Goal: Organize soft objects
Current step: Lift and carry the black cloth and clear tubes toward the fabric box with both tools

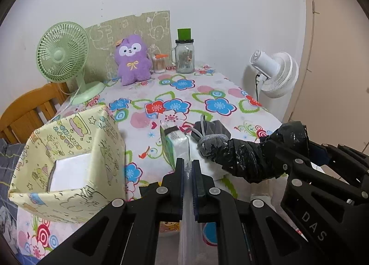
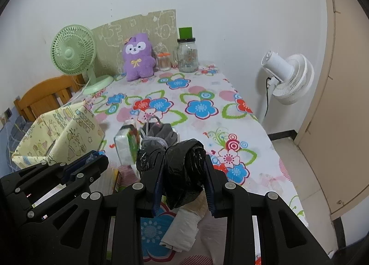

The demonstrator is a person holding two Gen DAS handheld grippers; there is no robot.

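L gripper was clenched on a thin clear plastic sheet; what the sheet belonged to was cut off below. R gripper grasped a black plastic roll, w/ a white bag hanging under it, partly hidden. Grey pouch w/ cord lay on the floral table, touching a tissue pack. One yellow box at left, contents unclear. Two fans: green, white. One purple plush, one jar at back.
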